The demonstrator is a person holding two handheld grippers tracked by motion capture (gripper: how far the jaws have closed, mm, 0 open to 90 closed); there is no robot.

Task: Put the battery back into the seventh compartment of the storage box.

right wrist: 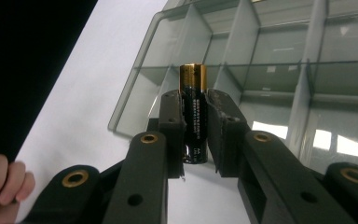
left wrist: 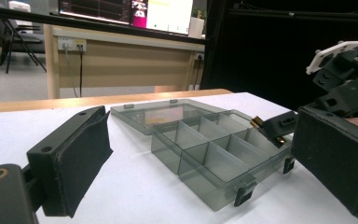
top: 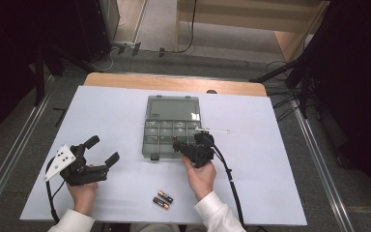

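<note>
At frame centre, the right gripper (right wrist: 195, 135) clamps a battery (right wrist: 194, 112) mid-body: rigid, light, likely slippery. The left gripper (top: 101, 151) is wide open, empty.

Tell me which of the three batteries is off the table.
The battery clamped in the right gripper, over the organizer box. The other two batteries lie on the table near the person.

One camera looks down from above the table (top: 101, 125); two ride low, both facing the compartment box (left wrist: 205, 149).
</note>
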